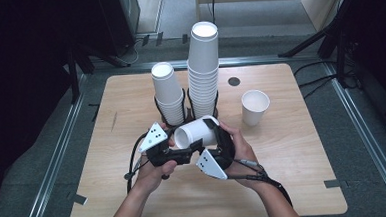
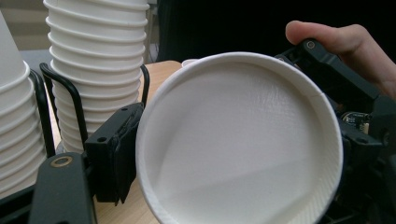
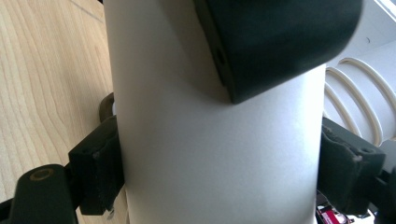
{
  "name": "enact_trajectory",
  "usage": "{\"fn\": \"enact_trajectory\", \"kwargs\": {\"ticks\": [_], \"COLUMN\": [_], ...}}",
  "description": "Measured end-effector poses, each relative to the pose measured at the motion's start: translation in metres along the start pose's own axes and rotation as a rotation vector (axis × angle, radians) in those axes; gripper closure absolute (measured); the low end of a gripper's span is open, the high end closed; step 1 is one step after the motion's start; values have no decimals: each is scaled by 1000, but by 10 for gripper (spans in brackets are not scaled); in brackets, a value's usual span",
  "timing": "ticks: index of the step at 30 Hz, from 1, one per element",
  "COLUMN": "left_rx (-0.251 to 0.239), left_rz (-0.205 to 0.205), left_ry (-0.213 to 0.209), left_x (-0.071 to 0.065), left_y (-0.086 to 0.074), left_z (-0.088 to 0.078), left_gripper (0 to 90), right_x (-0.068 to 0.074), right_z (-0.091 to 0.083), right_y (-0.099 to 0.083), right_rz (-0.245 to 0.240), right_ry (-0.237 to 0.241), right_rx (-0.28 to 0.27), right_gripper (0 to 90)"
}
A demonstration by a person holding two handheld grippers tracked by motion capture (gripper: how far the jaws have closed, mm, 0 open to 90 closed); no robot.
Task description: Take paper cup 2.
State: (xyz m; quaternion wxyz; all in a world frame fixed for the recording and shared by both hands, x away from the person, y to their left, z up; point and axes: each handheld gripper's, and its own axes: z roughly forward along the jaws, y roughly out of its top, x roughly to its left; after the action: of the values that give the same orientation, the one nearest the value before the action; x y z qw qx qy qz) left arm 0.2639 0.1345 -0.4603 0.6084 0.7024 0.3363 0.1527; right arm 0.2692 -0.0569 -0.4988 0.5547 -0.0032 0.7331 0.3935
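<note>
White paper cup (image 1: 196, 133), black grippers, seemingly pale-wood table (image 1: 293, 153)

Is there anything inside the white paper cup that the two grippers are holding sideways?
The white paper cup looks empty: the left gripper view looks straight into its mouth and shows bare white wall and bottom. The lowest part of the inside falls outside the picture.

Two cup stacks (image 1: 202, 73), one standing cup (image 1: 255, 106), one held cup (image 1: 197, 132).
</note>
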Motion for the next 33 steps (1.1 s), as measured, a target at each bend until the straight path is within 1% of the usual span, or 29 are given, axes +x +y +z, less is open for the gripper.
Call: {"fn": "enact_trajectory", "kwargs": {"ticks": [1,5,11,13,16,18,22,24,26,27,29,31,32,33], "left_rx": [3,3,8,17,22,18,13,8,3,-1,-9,-15,-14,-12], "left_rz": [5,3,8,5,-16,-24,-17,-4,-12,-14,-29,-33,-32,-30], "left_ry": [-1,-10,-9,-24,-53,-60,-48,-16,-12,-1,-2,7,5,5], "left_x": [0,1,1,3,7,8,5,4,7,8,11,12,13,13], "left_y": [0,0,1,1,0,0,0,0,-1,-1,-1,-1,-1,-1], "left_z": [0,0,0,1,1,0,0,0,0,-1,-2,-3,-3,-3], "left_gripper": [197,206,219,221,221,222,229,233,236,236,238,239,239,240], "right_x": [0,1,1,0,1,0,0,1,0,0,1,1,0,0], "right_z": [0,-1,0,-1,-2,-3,-3,-5,-7,-8,-10,-13,-14,-15], "right_y": [0,0,0,-1,-1,-1,-1,-1,0,0,1,0,0,0], "right_rz": [0,-8,-5,-20,-31,-39,-21,-2,-13,-16,-29,-25,-30,-22], "right_ry": [-1,-4,-9,-10,-5,-4,-2,-1,9,12,16,23,25,25], "right_rx": [3,4,7,9,7,9,8,0,-7,-9,-3,2,0,4], "right_gripper": [150,144,131,130,128,122,109,83,64,46,27,15,7,5]}}
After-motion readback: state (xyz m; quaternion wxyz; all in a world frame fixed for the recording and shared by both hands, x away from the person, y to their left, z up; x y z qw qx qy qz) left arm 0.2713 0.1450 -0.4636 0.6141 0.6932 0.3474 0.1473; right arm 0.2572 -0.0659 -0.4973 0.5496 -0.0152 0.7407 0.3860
